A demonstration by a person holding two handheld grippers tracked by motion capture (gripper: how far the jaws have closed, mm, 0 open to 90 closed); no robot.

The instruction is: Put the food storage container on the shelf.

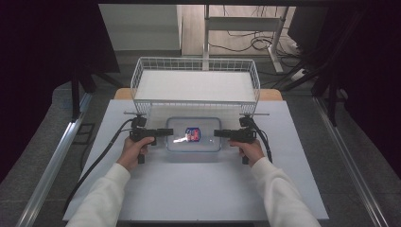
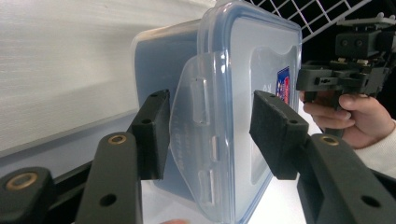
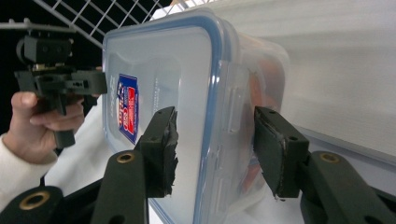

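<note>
Clear plastic container [image 1: 193,135] on white table [image 1: 198,189], just in front of wire basket [image 1: 195,85], between my two grippers. Left gripper [image 2: 208,135] straddles left-end latch flap; right gripper [image 3: 215,149] straddles right-end flap. Both jaw pairs half spread; pad contact with flaps I cannot tell. Lid blue-rimmed, red-blue label [image 3: 127,107] on top.

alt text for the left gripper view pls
A clear plastic box with a blue-rimmed lid stands between the left gripper's two black fingers, its side latch in the gap. Beyond it, a hand holds the right gripper, with a wire basket behind.
</note>
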